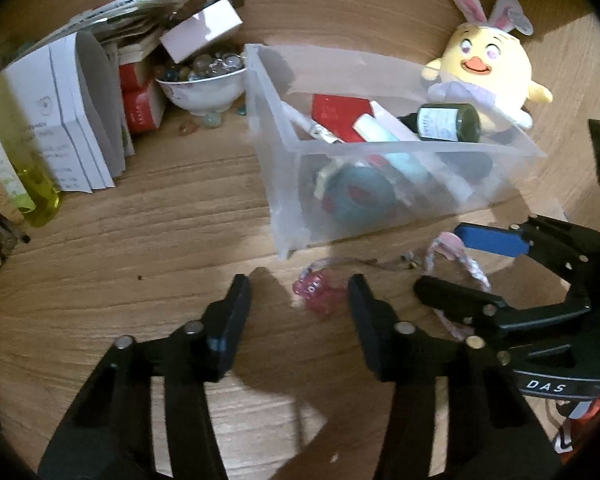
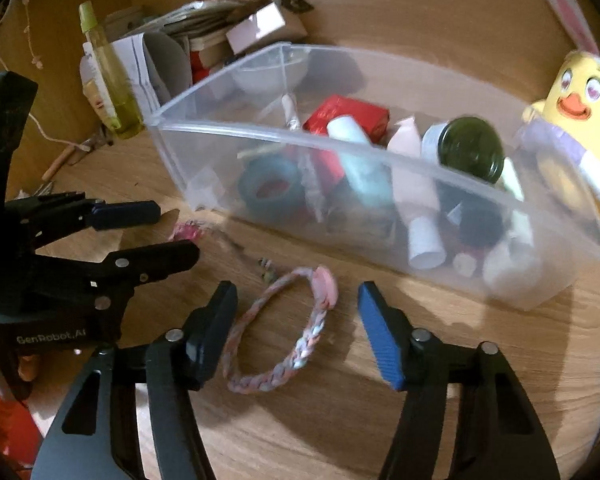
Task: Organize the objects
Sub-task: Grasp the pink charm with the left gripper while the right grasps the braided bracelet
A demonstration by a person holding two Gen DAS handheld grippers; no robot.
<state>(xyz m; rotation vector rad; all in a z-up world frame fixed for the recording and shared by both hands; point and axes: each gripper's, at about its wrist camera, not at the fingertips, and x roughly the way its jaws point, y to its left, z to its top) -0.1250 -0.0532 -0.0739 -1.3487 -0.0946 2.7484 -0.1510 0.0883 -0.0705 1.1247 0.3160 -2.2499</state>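
Note:
A clear plastic bin (image 1: 284,184) (image 2: 188,152) on the wooden desk holds a dark green jar (image 1: 448,122) (image 2: 470,148), a red box, tape and tubes. A pink charm (image 1: 316,292) (image 2: 186,230) on a thin cord lies between the fingers of my open left gripper (image 1: 300,292) (image 2: 172,230). A braided pastel bracelet (image 2: 278,328) (image 1: 460,260) lies between the fingers of my open right gripper (image 2: 298,300) (image 1: 440,256). Both grippers hover low, just in front of the bin.
A yellow plush chick (image 1: 488,72) (image 2: 580,108) stands behind the bin at right. A bowl of marbles (image 1: 202,80), stacked papers and boxes (image 1: 76,112) and a yellow-green bottle (image 1: 32,176) (image 2: 108,76) crowd the back left.

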